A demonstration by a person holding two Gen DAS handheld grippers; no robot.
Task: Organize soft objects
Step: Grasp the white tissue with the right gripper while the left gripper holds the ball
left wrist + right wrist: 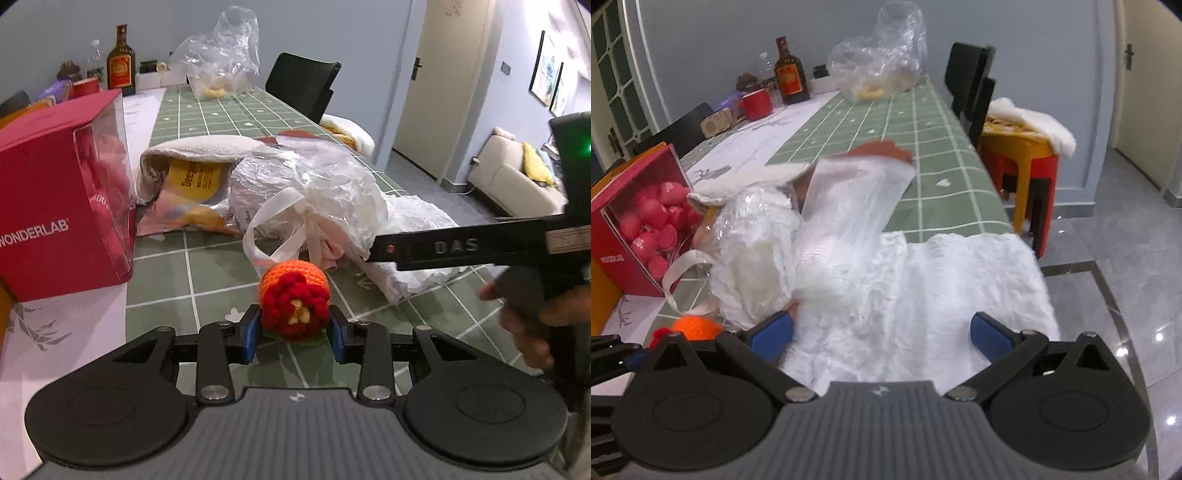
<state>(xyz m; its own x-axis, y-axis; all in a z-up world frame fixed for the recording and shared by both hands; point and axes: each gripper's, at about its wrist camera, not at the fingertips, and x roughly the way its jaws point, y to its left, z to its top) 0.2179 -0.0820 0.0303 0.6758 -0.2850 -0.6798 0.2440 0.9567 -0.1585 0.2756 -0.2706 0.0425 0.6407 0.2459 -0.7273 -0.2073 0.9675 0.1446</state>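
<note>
step: grabbing the crochet ball [294, 301] near the table's [221, 266] front edge | left gripper [294, 328] pads snug on both its sides | right gripper [882, 334] wide, empty, over white fluff [942, 277] | next: probably lift gently, find its spot
</note>
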